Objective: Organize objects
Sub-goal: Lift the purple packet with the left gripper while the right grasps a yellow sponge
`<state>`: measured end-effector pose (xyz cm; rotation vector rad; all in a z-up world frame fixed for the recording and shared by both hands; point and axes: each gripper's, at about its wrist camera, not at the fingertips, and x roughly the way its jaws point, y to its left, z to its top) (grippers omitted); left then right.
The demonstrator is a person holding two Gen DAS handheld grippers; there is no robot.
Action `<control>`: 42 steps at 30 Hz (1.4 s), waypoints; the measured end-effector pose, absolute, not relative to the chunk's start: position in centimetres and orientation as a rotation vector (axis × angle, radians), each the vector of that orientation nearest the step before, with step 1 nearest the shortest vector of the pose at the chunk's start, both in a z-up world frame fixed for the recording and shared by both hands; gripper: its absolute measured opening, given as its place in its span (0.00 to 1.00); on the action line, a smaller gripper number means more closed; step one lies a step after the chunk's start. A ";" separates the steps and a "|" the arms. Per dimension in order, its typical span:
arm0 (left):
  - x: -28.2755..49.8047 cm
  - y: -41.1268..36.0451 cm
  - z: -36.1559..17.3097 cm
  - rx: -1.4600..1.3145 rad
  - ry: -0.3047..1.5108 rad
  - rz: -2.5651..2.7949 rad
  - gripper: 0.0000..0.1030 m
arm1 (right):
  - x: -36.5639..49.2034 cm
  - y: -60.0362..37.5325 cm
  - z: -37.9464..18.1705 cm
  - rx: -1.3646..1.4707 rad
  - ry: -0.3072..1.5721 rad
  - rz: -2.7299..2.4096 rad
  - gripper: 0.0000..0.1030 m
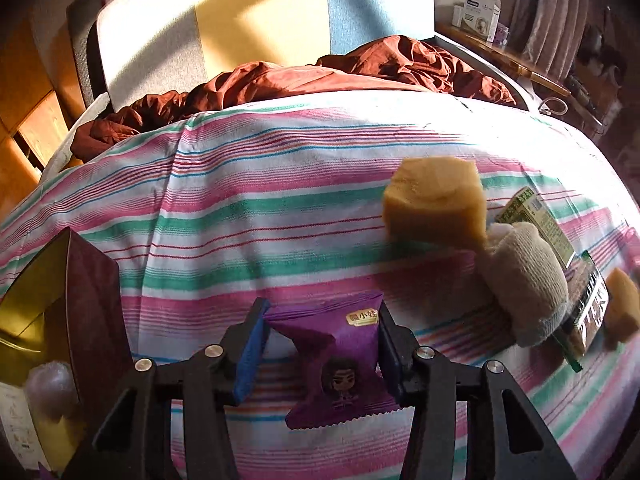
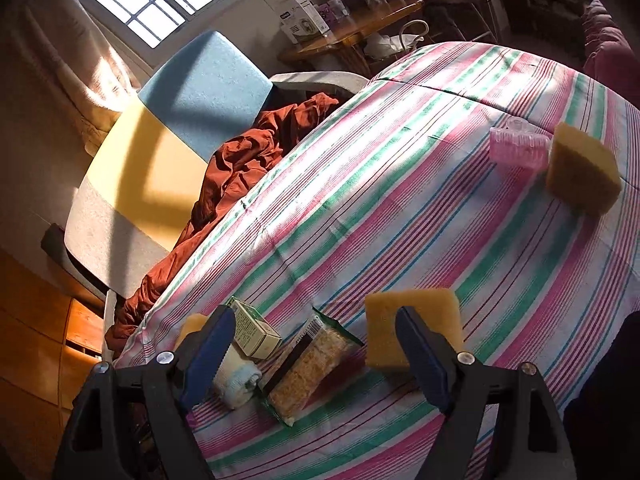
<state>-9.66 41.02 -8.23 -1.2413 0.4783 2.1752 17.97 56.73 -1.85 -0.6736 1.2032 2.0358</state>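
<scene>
Now the left hand-held gripper (image 1: 322, 332) is clenched on a purple snack packet (image 1: 340, 356): both blue pads press its sides and the foil is creased between them. The packet is low over the striped sheet (image 1: 248, 208) of the bed, near an open dark red box (image 1: 86, 292) with a gold inside, which stands at the left edge of the left wrist view. To the right lie a yellow sponge block (image 1: 434, 204), a rolled beige sock (image 1: 520, 276) and a green carton (image 1: 536, 220), close together.

The right hand-held gripper (image 2: 312, 354) is released, its jaws standing wide apart over the sheet with nothing pressed between them. Under it lie the sock, a clear packet of crackers (image 2: 308, 372) and another sponge (image 2: 414, 332) behind the right finger. Further away a pink plastic clip (image 2: 518, 148) is just beside a third sponge (image 2: 582, 168). A crumpled rust-red blanket (image 2: 248, 160) lies at the head of the bed.
</scene>
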 end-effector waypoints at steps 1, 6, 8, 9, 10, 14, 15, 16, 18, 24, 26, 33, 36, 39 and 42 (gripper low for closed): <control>-8.5 40.7 -8.3 -1.232 0.482 2.171 0.49 | 18.3 57.0 -2.0 -0.659 1.225 2.026 0.81; -1.6 38.4 -8.6 -1.106 0.480 2.162 0.49 | 20.0 57.9 -2.6 -0.607 1.277 1.941 0.81; 0.7 37.3 -8.7 -1.057 0.472 2.153 0.49 | 20.1 58.2 -2.9 -0.624 1.272 1.902 0.81; 1.6 36.8 -8.7 -1.034 0.469 2.147 0.49 | 20.0 58.3 -3.1 -0.632 1.272 1.890 0.81; 2.3 36.3 -8.7 -1.013 0.466 2.141 0.49 | 19.9 58.3 -3.3 -0.642 1.269 1.883 0.81; 3.7 34.9 -9.1 -0.936 0.456 2.125 0.49 | 19.3 58.5 -3.6 -0.706 1.176 1.830 0.81; 3.8 34.8 -9.2 -0.926 0.454 2.118 0.48 | 18.9 58.6 -3.8 -0.738 1.150 1.815 0.81; 3.7 34.7 -9.3 -0.915 0.457 2.116 0.46 | 18.5 58.6 -4.2 -0.777 1.125 1.807 0.81; 3.7 34.5 -9.4 -0.895 0.449 2.116 0.46 | 17.4 58.6 -5.0 -0.867 1.087 1.804 0.81; 3.5 34.1 -9.5 -0.898 0.409 2.109 0.44 | 15.8 58.4 -6.3 -1.001 0.985 1.764 0.81; 3.5 34.1 -9.5 -0.894 0.406 2.110 0.43 | 15.6 58.7 -7.0 -1.037 0.982 1.735 0.81; 3.5 33.8 -9.6 -0.897 0.387 2.103 0.43 | 14.9 59.3 -8.2 -1.109 0.934 1.689 0.70; 3.4 33.8 -9.6 -0.898 0.381 2.100 0.43 | 15.0 59.0 -7.9 -1.102 0.941 1.715 0.60; 3.5 33.7 -9.5 -0.898 0.379 2.098 0.43 | 15.1 58.7 -7.3 -1.090 0.898 1.718 0.59; 3.6 33.6 -9.6 -0.894 0.380 2.096 0.43 | 15.4 58.4 -6.0 -1.034 0.859 1.732 0.59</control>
